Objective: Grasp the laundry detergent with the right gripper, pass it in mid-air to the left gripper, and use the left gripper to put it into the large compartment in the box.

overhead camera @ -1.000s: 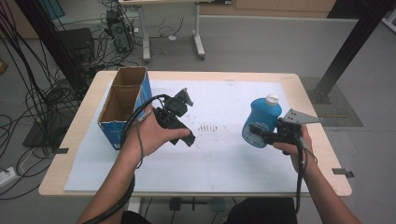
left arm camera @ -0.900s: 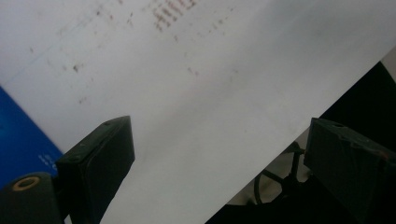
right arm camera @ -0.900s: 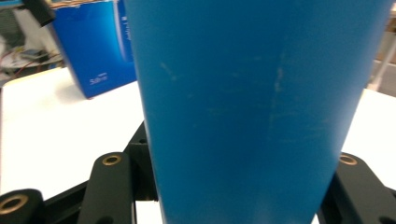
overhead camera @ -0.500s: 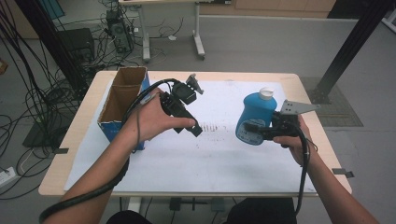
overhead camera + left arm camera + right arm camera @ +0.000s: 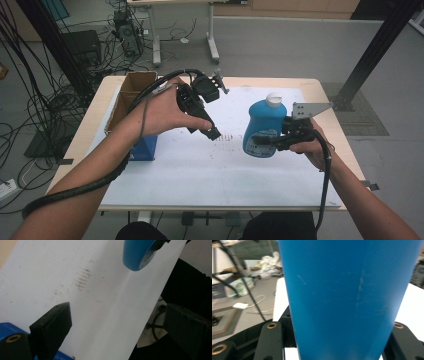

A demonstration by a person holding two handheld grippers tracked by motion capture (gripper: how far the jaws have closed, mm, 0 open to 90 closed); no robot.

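Note:
A blue bottle (image 5: 264, 125) with a white cap (image 5: 274, 99) hangs upright above the white sheet (image 5: 210, 170), and my right gripper (image 5: 272, 141) is shut on its lower body from the right. In the right gripper view the bottle (image 5: 349, 295) stands between both black jaws of my right gripper (image 5: 337, 342), which press its sides. My left gripper (image 5: 207, 125) is raised over the middle of the table, left of the bottle, pointing down and right. The left gripper (image 5: 117, 322) is open with nothing between its jaws; the bottle's base (image 5: 138, 255) shows farther off.
An open cardboard box (image 5: 131, 95) with a blue side (image 5: 145, 147) stands at the table's left edge; its blue corner (image 5: 6, 326) is near my left jaw. Faint brown marks (image 5: 227, 135) stain the sheet. Cables and desk legs lie on the floor beyond.
Both hands have risen. The right gripper has lifted the bottle off the sheet and carried it slightly left. The left gripper moved up and toward the table's far side.

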